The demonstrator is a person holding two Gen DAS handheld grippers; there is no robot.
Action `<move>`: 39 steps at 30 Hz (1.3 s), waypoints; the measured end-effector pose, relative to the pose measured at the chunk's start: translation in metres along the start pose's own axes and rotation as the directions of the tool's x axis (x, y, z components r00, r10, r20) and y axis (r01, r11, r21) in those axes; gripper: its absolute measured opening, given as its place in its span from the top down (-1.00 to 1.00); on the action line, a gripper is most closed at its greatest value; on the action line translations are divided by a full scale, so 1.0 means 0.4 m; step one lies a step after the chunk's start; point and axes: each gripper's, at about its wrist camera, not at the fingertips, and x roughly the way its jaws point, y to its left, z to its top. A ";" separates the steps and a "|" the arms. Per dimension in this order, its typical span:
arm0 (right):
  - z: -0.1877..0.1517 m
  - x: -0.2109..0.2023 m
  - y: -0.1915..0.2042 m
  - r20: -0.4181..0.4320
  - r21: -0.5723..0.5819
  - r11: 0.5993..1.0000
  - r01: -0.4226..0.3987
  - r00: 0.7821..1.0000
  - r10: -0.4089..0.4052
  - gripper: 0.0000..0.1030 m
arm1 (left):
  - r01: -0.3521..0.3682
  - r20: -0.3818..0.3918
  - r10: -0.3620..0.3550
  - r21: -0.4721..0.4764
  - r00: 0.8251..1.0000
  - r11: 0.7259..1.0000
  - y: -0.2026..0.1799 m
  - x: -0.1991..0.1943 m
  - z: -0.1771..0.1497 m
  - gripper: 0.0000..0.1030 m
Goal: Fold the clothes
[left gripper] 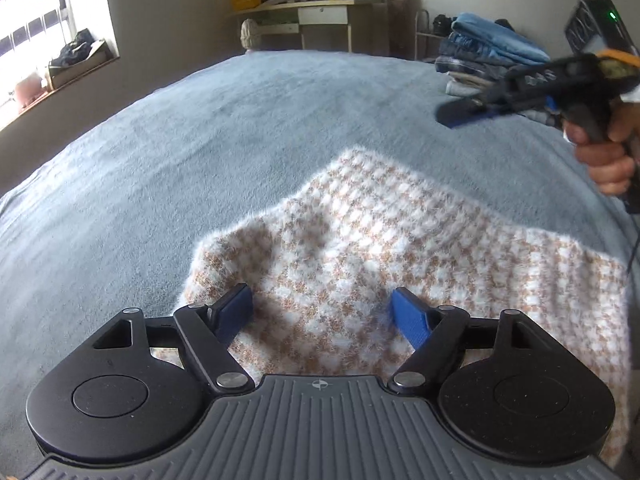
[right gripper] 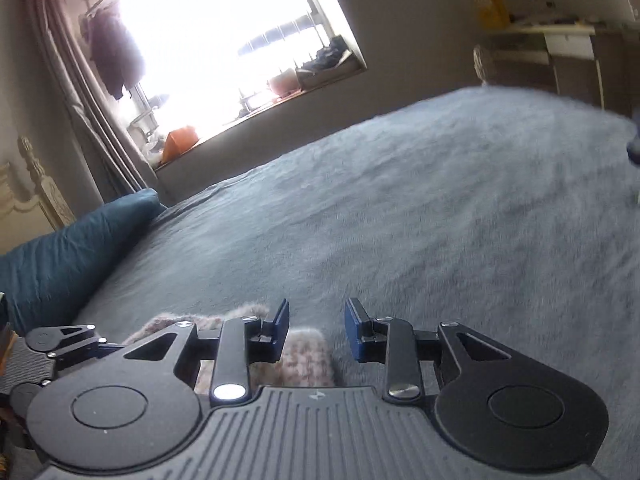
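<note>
Fuzzy tan-and-white checked sweater (left gripper: 380,248): lying on grey-blue fleece bedspread (left gripper: 200,140), near edge cut off.
Left gripper (left gripper: 322,316): gaping wide, empty, above sweater.
Right gripper (right gripper: 316,330): blurred, hanging partly open, empty.
Stack of folded blue clothes (left gripper: 488,52): showing in left view only.

A wide bed covered with a grey-blue fleece blanket (left gripper: 240,128) fills the room. Strong daylight enters through a barred window (right gripper: 224,32) in the plain beige wall. A pale wooden desk with a white drawer (left gripper: 320,16) stands by the far wall, and a dark teal pillow (right gripper: 68,248) lies near a beige curtain (right gripper: 92,120).
</note>
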 end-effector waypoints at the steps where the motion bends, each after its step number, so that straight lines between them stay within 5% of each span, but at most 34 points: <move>1: -0.010 -0.006 -0.019 -0.014 0.034 0.999 -0.033 0.999 0.034 0.36 | -0.003 0.000 0.003 -0.005 1.000 1.000 -0.003 0.003 0.002 -0.53; 5: -0.045 0.037 -0.051 -0.105 0.156 0.971 -0.179 0.975 0.196 0.35 | -0.027 0.016 0.027 -0.026 1.000 0.999 -0.017 0.015 0.004 -0.55; 10: -0.088 0.131 0.002 -0.244 0.092 0.974 -0.208 0.943 0.225 -0.06 | -0.071 0.063 0.074 -0.046 0.995 0.996 -0.040 0.011 -0.008 -0.56; 11: -0.098 0.141 0.009 -0.245 0.077 0.977 -0.200 0.946 0.213 -0.02 | -0.077 0.071 0.081 -0.056 0.994 0.995 -0.042 0.010 -0.008 -0.56; 12: -0.104 0.142 0.008 -0.227 0.094 0.974 -0.205 0.948 0.222 0.35 | -0.082 0.078 0.087 -0.066 0.993 0.994 -0.043 0.010 -0.009 -0.54; 14: -0.102 0.127 -0.009 -0.176 0.167 0.958 -0.233 0.949 0.261 0.74 | -0.082 0.098 0.091 -0.088 0.991 0.993 -0.048 0.003 -0.002 -0.49; 17: -0.098 0.088 -0.031 -0.096 0.201 0.946 -0.253 0.956 0.276 0.80 | -0.067 0.124 0.078 -0.091 0.989 0.994 -0.063 0.002 0.016 -0.45; 24: -0.159 0.124 -0.140 -0.104 0.303 0.933 -0.195 0.966 0.236 0.81 | -0.123 0.118 0.124 -0.017 0.985 0.992 -0.113 0.050 0.020 -0.50; 29: -0.104 0.091 -0.112 -0.138 0.215 0.968 -0.130 0.977 0.162 0.46 | -0.143 0.124 0.144 -0.018 0.982 0.990 -0.115 0.045 0.011 -0.52; 33: -0.044 -0.002 -0.016 -0.042 -0.042 0.999 -0.013 0.999 0.011 0.50 | -0.145 0.123 0.146 -0.018 0.982 0.989 -0.114 0.044 0.010 -0.52; 37: -0.080 -0.015 0.137 -0.085 -0.348 0.935 -0.067 0.996 0.040 0.55 | -0.134 0.115 0.134 -0.011 0.984 0.991 -0.110 0.045 0.013 -0.52; 39: -0.148 0.060 0.156 -0.217 -0.426 0.904 -0.035 0.974 -0.065 0.69 | -0.126 0.109 0.125 -0.002 0.986 0.992 -0.108 0.046 0.013 -0.52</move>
